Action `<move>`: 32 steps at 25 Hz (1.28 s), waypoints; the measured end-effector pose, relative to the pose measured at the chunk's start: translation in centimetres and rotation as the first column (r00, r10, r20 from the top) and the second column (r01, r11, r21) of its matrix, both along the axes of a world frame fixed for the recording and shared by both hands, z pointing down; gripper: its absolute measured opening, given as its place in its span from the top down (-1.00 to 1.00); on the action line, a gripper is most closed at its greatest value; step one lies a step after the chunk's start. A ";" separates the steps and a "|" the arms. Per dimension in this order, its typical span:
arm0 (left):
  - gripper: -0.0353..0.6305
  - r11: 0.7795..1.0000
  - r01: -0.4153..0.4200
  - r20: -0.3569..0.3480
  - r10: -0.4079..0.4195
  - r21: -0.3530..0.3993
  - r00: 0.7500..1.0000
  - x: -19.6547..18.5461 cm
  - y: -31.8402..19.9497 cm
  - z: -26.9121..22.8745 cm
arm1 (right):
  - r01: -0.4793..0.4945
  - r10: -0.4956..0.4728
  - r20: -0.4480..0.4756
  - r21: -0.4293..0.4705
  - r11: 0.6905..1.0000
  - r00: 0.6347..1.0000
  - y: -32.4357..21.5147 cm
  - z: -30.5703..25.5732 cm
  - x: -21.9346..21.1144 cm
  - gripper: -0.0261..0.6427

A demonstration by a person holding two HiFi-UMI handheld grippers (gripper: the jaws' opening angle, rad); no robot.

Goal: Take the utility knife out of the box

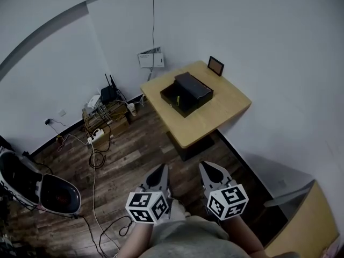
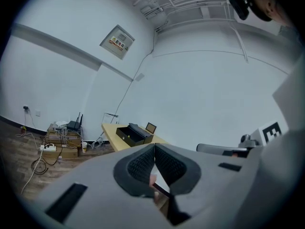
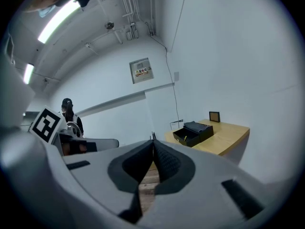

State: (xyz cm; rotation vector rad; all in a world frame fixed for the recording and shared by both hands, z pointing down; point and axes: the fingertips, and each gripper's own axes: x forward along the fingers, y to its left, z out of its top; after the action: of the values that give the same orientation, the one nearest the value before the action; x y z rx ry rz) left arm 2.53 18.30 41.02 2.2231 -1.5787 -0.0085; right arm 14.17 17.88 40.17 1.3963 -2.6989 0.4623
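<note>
An open black box (image 1: 185, 94) stands on the small wooden table (image 1: 226, 109) far ahead, its lid resting across the back edge. Inside it a small yellow-green item (image 1: 178, 99) shows, too small to identify as the utility knife. My left gripper (image 1: 163, 168) and right gripper (image 1: 204, 165) hang side by side over the floor, well short of the table. Both are shut with nothing between the pads. The left gripper view has its jaws (image 2: 155, 147) meeting below the distant box (image 2: 132, 134). In the right gripper view the jaws (image 3: 153, 142) are shut left of the box (image 3: 193, 132).
A small picture frame (image 1: 216, 65) stands at the table's far corner. A low shelf with routers and cables (image 1: 105, 107) sits against the wall, cords trailing over the wood floor (image 1: 97, 160). A white-and-black chair (image 1: 32, 190) is at left, a wooden panel (image 1: 306, 219) at right.
</note>
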 end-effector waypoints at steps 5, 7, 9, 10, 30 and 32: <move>0.88 1.000 0.008 -0.002 -0.008 0.000 1.000 -0.2 -1.8 0.4 | -0.020 0.020 0.011 -0.011 1.000 1.000 -1.7 0.7 0.7 0.92; 0.88 1.000 0.005 -0.004 -0.005 -0.001 1.000 -0.3 -3.0 0.5 | -0.027 0.028 0.008 -0.012 1.000 1.000 -2.8 0.7 0.7 0.92; 0.88 1.000 0.002 -0.005 -0.002 -0.004 1.000 -0.5 -4.4 0.6 | -0.033 0.033 0.004 -0.015 0.999 0.999 -4.1 0.8 0.7 0.92; 0.88 1.000 -0.001 -0.007 0.001 -0.007 1.000 -0.5 -5.2 0.7 | -0.036 0.036 0.003 -0.019 0.999 0.999 -4.8 1.0 0.7 0.92; 0.88 0.997 -0.057 -0.005 0.057 -0.047 0.998 -6.2 -24.9 1.3 | -0.060 0.059 -0.017 -0.044 0.997 0.998 -24.7 0.1 -5.7 0.92; 0.88 0.997 -0.063 -0.008 0.063 -0.049 0.998 -7.1 -26.7 1.3 | -0.060 0.060 -0.020 -0.045 0.997 0.998 -26.4 -0.1 -6.7 0.92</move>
State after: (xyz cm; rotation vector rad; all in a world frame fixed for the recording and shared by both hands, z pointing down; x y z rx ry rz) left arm -4.57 -8.40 42.28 2.2316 -1.4893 0.0407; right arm 7.52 -8.56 40.04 1.4657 -2.6211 0.5095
